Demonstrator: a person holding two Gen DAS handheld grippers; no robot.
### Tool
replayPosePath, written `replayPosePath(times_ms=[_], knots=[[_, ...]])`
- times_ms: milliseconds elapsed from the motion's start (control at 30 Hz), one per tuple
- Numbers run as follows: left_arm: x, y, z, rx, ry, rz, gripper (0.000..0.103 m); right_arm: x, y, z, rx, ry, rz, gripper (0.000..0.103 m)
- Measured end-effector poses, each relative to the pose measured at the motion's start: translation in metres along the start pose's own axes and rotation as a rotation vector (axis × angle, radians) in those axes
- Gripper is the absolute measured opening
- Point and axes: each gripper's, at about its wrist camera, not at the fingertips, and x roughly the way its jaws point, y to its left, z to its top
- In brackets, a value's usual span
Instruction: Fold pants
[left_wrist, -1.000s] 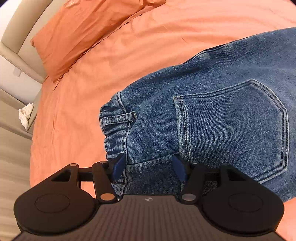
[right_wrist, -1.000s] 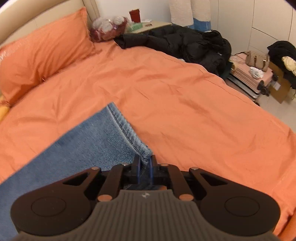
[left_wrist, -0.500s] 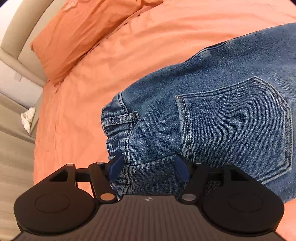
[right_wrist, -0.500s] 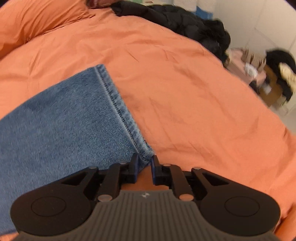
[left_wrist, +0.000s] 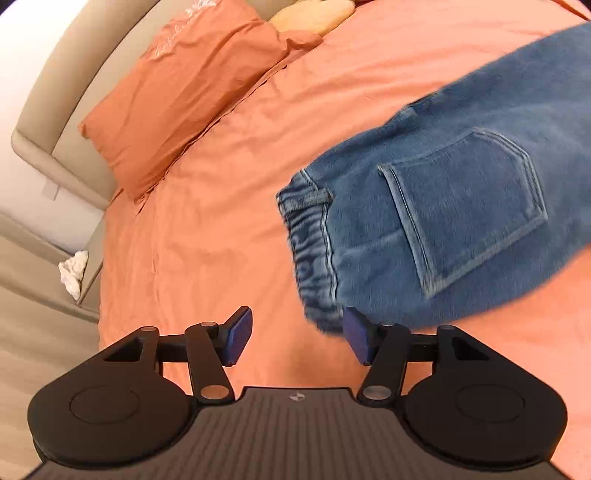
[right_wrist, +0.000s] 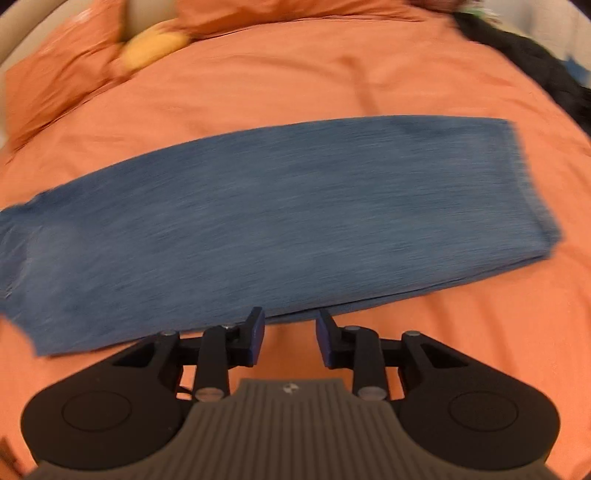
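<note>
both hand-held grippers (left_wrist: 297, 338) (right_wrist: 289, 338) have let go of the jeans (right_wrist: 258, 221), jaws empty.

left gripper (left_wrist: 297, 338): angled down, jaws wide but closing, nothing between my pads, right pad's tip just at the denim edge
right gripper (right_wrist: 289, 338): angled steeply down, jaws part-way and opening, gap empty, my fingertips (right_wrist: 255, 332) just short of the cloth edge
</note>
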Motion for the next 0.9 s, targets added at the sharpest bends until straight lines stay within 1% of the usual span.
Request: replayPosePath(times_ms=[133,267,367,433,500,600,667,733,767,800,833,867,900], knots=[[-0.002,-0.005,-0.017,0.1,-0.045,-0.008,0.066,0.014,0.08,-0.02,-0.091,0.036,0.095,0.03],[0.007,-0.02,-0.026,0.218,-0.093,-0.014,0.067,0.039,0.143,-0.039,-0.124,0.078,0.165,0.03],[0.015,-0.036,-0.035,0.332,-0.126,-0.029,0.068,0.056,0.178,-0.051,-0.15,0.095,0.205,0.03],[0.024,-0.049,-0.041,0.409,-0.145,-0.025,0.069,0.064,0.198,-0.06,-0.171,0.097,0.232,0.03],[0.032,-0.057,-0.046,0.461,-0.162,-0.016,0.069,0.073,0.219,-0.067,-0.213,0.085,0.248,0.031],[0.045,-0.066,-0.048,0.503,-0.196,-0.002,0.069,0.077,0.248,-0.079,-0.304,0.019,0.232,0.037],[0.052,-0.069,-0.047,0.519,-0.213,-0.003,0.069,0.073,0.266,-0.084,-0.37,-0.038,0.211,0.037],[0.059,-0.069,-0.045,0.527,-0.222,-0.003,0.069,0.074,0.278,-0.086,-0.432,-0.079,0.17,0.039],[0.062,-0.069,-0.043,0.523,-0.221,-0.004,0.069,0.077,0.283,-0.086,-0.45,-0.081,0.154,0.04],[0.064,-0.069,-0.041,0.512,-0.22,-0.011,0.069,0.082,0.285,-0.082,-0.453,-0.067,0.149,0.043],[0.066,-0.066,-0.038,0.497,-0.219,-0.022,0.069,0.087,0.286,-0.081,-0.445,-0.054,0.142,0.043],[0.067,-0.063,-0.034,0.478,-0.211,-0.041,0.069,0.092,0.287,-0.08,-0.442,-0.041,0.138,0.039],[0.066,-0.06,-0.031,0.457,-0.201,-0.061,0.067,0.092,0.287,-0.081,-0.448,-0.046,0.107,0.021]])
